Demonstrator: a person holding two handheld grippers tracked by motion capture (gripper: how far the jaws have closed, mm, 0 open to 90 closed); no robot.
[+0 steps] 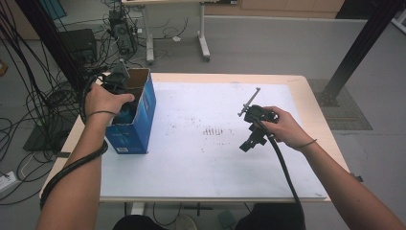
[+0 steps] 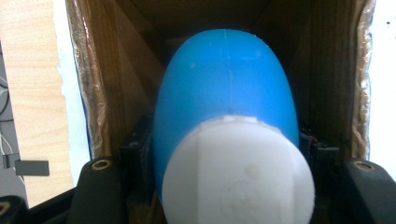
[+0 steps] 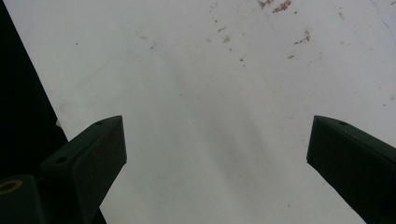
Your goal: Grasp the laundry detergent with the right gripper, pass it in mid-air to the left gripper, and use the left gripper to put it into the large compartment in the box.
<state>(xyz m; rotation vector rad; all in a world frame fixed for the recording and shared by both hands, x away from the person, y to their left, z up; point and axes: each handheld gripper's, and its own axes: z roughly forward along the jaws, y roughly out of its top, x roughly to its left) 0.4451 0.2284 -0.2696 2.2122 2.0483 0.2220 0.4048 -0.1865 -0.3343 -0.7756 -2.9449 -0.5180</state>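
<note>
A blue bottle (image 2: 224, 84) with a white cap (image 2: 236, 172) lies between the jaws of my left gripper (image 2: 226, 144), which is shut on its body. It sits inside an open blue cardboard box (image 1: 139, 120), whose brown inner walls (image 2: 112, 70) rise on both sides. In the high view my left gripper (image 1: 117, 79) dips into the top of that box at the table's left side. My right gripper (image 1: 248, 143) hangs over the white sheet right of centre, tilted down. Its jaws stand wide apart, and my right gripper (image 3: 215, 140) has nothing between them.
A white sheet (image 1: 201, 158) with small brown specks covers most of the wooden table (image 1: 306, 96). Cables trail from both grippers along the forearms. Beyond the table stand another desk's legs (image 1: 203, 45), cable bundles at the left and a black post (image 1: 359, 48) at the right.
</note>
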